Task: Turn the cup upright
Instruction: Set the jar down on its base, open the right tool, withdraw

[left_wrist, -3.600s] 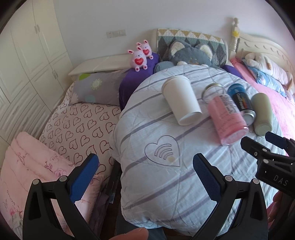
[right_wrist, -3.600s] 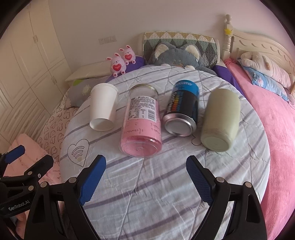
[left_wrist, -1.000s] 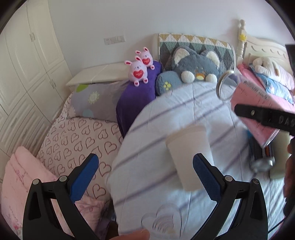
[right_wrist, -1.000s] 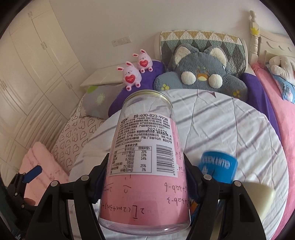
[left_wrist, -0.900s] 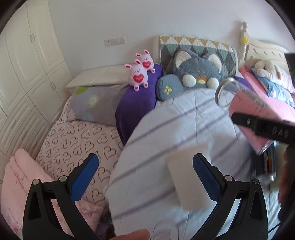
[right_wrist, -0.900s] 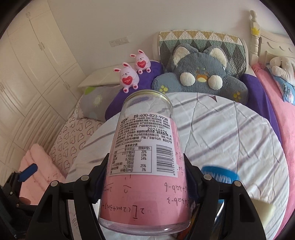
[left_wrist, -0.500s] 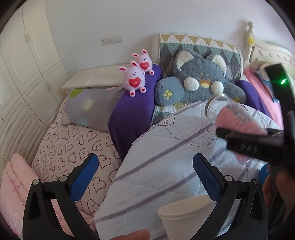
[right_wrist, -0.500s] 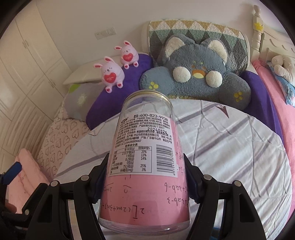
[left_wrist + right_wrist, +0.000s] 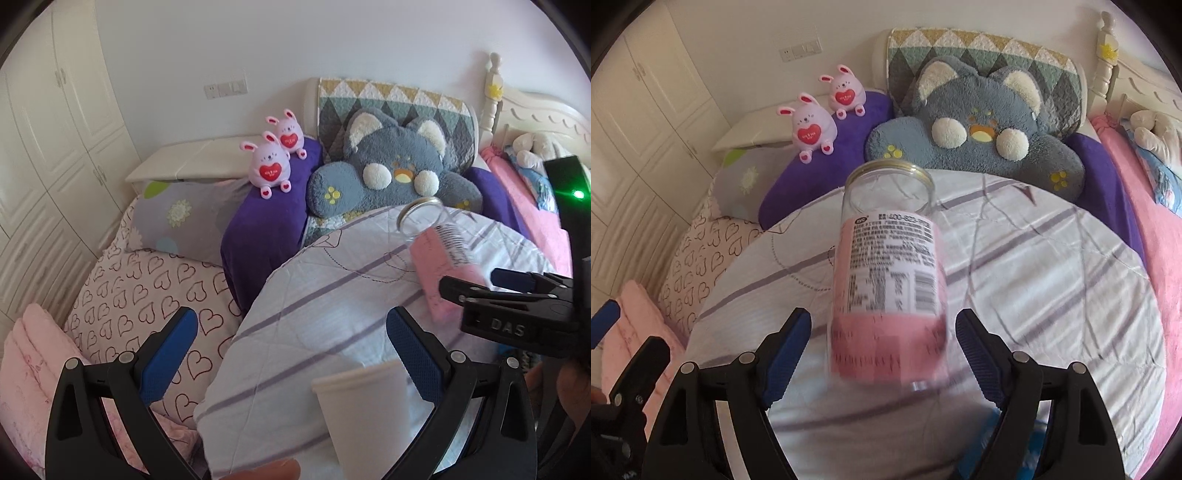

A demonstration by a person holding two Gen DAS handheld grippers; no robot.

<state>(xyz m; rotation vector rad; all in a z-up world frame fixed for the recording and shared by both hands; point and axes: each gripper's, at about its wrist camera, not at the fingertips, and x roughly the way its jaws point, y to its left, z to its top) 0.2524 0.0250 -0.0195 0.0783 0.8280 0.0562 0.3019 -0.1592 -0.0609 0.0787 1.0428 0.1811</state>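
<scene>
- Half a second ago your right gripper (image 9: pixel 882 341) was clamped on the pink-labelled jar (image 9: pixel 886 284); now its fingers stand spread clear of both sides, and the jar shows motion blur.
- Your jar stands mouth-up, leaning slightly away from you toward the grey cat cushion (image 9: pixel 975 136); whether its base rests fully on the striped quilt (image 9: pixel 1052 288) I cannot tell.
- Letting go here makes sense as a judgement: the jar is close to upright, so the flip looks nearly finished.
- Watch the soft quilt, though; a tall jar on a yielding surface could tip back over.
- Your left gripper (image 9: pixel 291 347) is wide open and holds nothing, with the white paper cup (image 9: pixel 365 413) low between its fingers, rim up and nearer the right finger.
- From that side the jar (image 9: pixel 439 258) appears on the quilt in front of the cat cushion (image 9: pixel 391 173), partly hidden by your right gripper (image 9: pixel 517 295).
</scene>
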